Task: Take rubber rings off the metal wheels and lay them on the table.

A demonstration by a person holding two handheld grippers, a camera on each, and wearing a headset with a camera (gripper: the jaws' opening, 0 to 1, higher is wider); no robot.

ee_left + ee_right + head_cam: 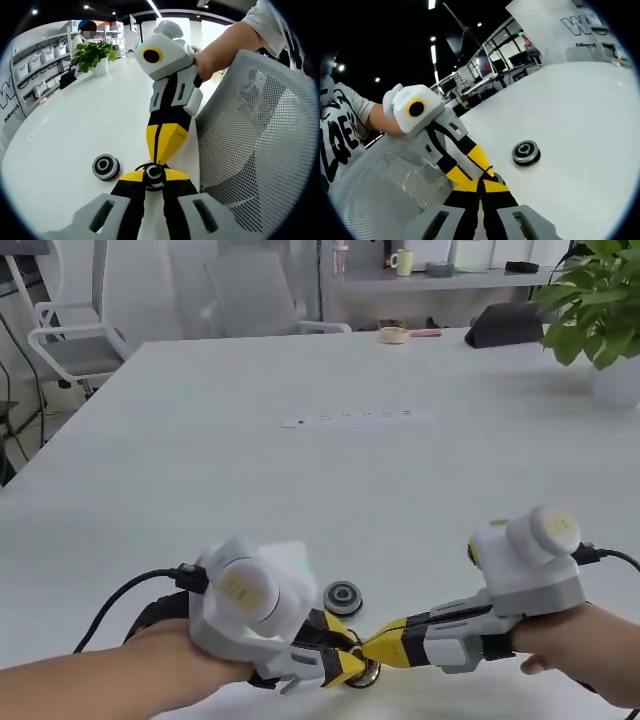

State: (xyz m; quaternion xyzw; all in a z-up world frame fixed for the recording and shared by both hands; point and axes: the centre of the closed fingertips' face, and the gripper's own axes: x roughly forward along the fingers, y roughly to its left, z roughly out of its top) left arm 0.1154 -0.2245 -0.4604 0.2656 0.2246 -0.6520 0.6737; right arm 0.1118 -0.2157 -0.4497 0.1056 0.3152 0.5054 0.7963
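Observation:
My left gripper is shut on a small metal wheel, near the table's front edge in the head view. My right gripper meets it tip to tip from the other side. Its jaws are shut on the thin black rubber ring at that wheel's rim. A second metal wheel with its black ring still on lies flat on the white table just beyond the grippers. It also shows in both gripper views.
A white power strip lies at the table's middle. A potted plant stands at the far right, with a black bag beside it. Chairs stand at the far left. A grey mesh chair back is close behind the grippers.

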